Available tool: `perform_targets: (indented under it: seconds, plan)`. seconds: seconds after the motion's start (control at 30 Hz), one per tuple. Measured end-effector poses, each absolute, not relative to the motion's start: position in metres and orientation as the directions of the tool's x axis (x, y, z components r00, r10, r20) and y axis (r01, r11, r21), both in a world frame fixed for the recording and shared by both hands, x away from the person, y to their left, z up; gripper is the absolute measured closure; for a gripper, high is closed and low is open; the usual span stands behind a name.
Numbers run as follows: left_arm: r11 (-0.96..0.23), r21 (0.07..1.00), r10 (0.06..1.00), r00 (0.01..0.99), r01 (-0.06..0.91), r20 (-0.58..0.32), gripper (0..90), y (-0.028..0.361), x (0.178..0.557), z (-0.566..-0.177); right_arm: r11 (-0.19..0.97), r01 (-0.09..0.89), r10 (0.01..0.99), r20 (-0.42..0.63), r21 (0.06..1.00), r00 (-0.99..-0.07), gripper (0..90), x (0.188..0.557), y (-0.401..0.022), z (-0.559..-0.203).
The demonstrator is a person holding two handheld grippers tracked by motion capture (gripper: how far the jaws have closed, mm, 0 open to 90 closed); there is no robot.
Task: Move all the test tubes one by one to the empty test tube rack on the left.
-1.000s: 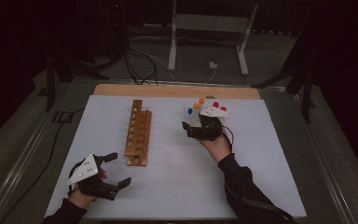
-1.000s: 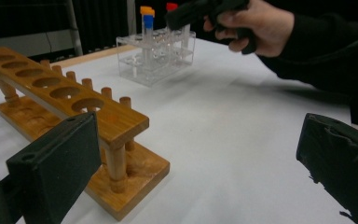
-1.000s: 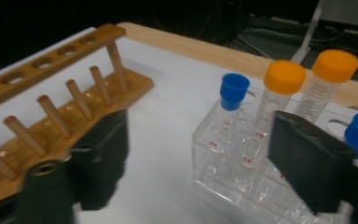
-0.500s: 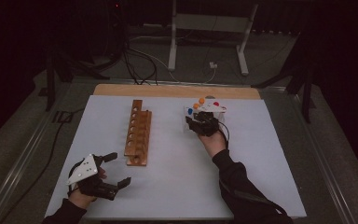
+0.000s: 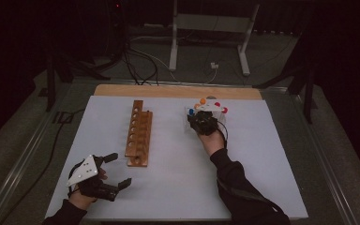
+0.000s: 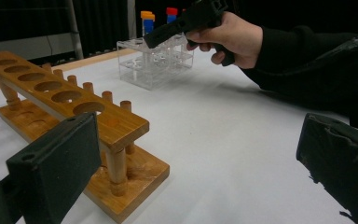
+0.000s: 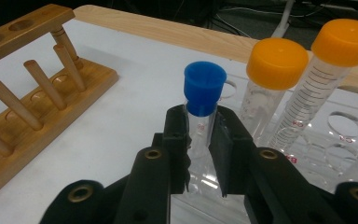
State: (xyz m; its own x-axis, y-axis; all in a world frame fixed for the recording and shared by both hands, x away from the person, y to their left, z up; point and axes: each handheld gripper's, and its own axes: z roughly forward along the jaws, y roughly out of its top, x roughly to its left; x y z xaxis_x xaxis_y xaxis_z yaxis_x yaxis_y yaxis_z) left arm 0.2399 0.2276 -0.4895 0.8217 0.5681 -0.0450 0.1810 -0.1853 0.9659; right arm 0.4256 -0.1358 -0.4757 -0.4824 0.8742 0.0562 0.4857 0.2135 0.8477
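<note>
So the right hand-held gripper (image 7: 200,140) has just closed, pinching the blue-capped clear plastic tube (image 7: 201,107) in the transparent rack (image 7: 335,140); the left hand-held gripper (image 5: 115,169) sits spread wide on the desk (image 5: 168,187).

Two black claws are carried, one in each hand. The left claw (image 5: 114,169) is topped by a grey three-cornered plate and ends in broad, flat black pads (image 6: 58,161). On the right claw (image 7: 200,140), brass-coloured screw eyelets are set into matte black jaw arms. Dark long sleeves (image 5: 243,192) are worn to the wrists.
</note>
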Motion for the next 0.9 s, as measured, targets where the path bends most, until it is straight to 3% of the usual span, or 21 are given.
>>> perform_targets:
  seconds: [0.43,0.63,0.9]
  plan:
    - [-0.147,0.966,0.545,0.833,0.212,-0.100,0.6,0.225,0.240,-0.475,0.253,0.401,0.858,-0.013,0.881,-0.513,77.6,0.417,-0.136,-0.448]
    - [-0.136,0.978,0.511,0.857,0.157,-0.066,0.6,0.218,0.247,-0.454,0.278,0.347,0.842,-0.053,0.896,-0.537,77.7,0.407,-0.137,-0.427]
    - [-0.137,0.973,0.496,0.863,0.183,-0.092,0.6,0.209,0.264,-0.424,0.310,0.307,0.786,-0.061,0.900,-0.615,77.7,0.386,-0.136,-0.412]
